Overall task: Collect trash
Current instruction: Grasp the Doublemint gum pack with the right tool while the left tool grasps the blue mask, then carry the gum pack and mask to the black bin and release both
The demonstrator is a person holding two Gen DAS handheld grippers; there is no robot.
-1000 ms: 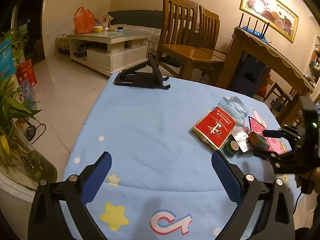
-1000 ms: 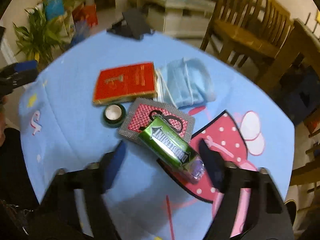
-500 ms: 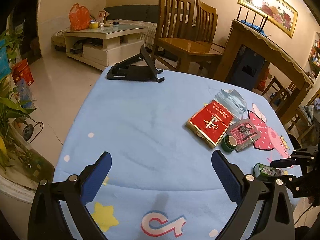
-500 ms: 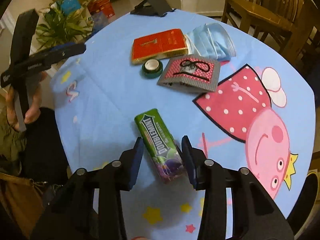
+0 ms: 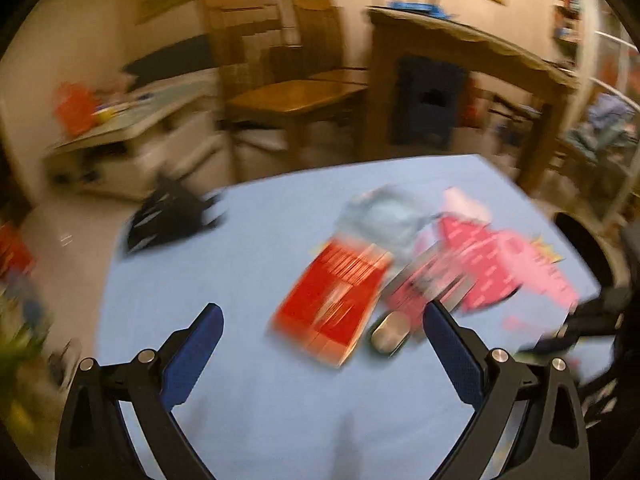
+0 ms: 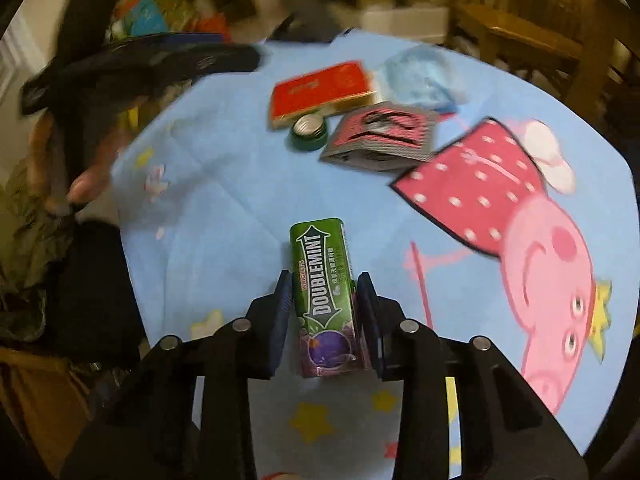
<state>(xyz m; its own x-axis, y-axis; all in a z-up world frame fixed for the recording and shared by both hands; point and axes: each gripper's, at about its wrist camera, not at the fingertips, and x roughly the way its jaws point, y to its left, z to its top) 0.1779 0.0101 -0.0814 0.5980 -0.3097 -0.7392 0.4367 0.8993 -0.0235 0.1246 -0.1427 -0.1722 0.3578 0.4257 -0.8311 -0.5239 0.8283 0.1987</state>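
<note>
My right gripper (image 6: 323,282) is shut on a green Doublemint gum box (image 6: 322,280) and holds it over the blue tablecloth (image 6: 224,184). Farther on the cloth lie a red cigarette pack (image 6: 320,90), a small green tape roll (image 6: 309,131), a grey and pink packet (image 6: 384,138) and a blue face mask (image 6: 422,76). My left gripper (image 5: 322,316) is open and empty, with the red pack (image 5: 334,306) and the tape roll (image 5: 388,336) just beyond its fingers. The left wrist view is blurred.
A black phone stand (image 5: 170,216) sits at the table's far left edge. Wooden chairs (image 5: 288,80) and a wooden table (image 5: 460,60) stand behind. The left gripper and the hand holding it (image 6: 132,64) show at the left of the right wrist view.
My left gripper has swung right and closer to the red pack and tape roll. My right gripper still holds the gum box, which now points straight ahead.
</note>
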